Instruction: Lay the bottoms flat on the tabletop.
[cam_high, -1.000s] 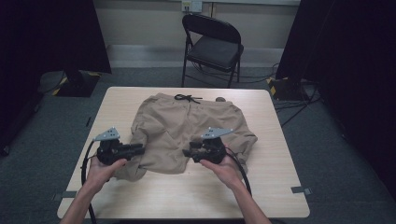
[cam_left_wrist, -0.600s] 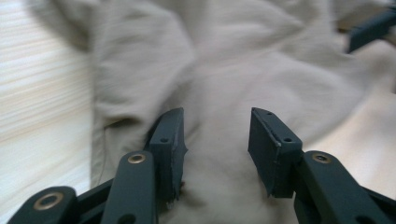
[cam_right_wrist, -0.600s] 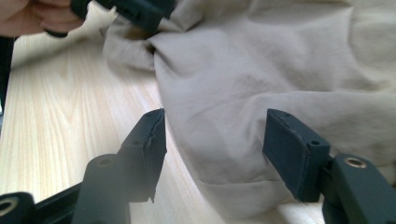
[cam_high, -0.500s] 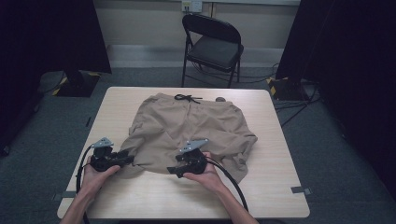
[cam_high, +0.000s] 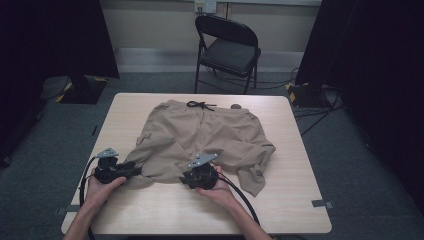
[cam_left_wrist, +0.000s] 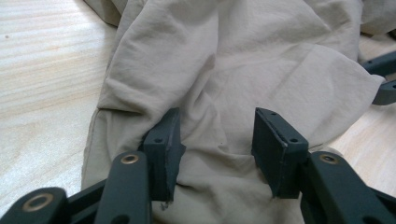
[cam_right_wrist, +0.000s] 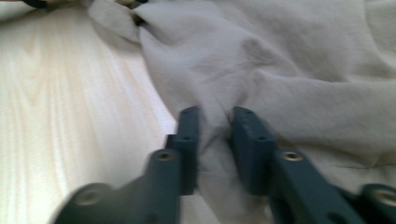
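Observation:
Tan shorts lie spread on the light wooden table, waistband and dark drawstring at the far side. My left gripper lies low at the near left leg hem. Its jaws have just been opening and stand apart in the left gripper view, with loose cloth lying between them, unpinched. My right gripper sits at the near middle hem. Its jaws have just been closing and now pinch a raised ridge of cloth in the right gripper view.
A black folding chair stands beyond the table's far edge, with dark curtains to either side. Bare wood runs along the near edge and the right side of the table. The right gripper's jaw tips show at the right edge of the left gripper view.
Both hands came down and toward the near edge onto the shorts' hem, the right one shifting left. The right jaws narrowed onto a fold; the left jaws spread.

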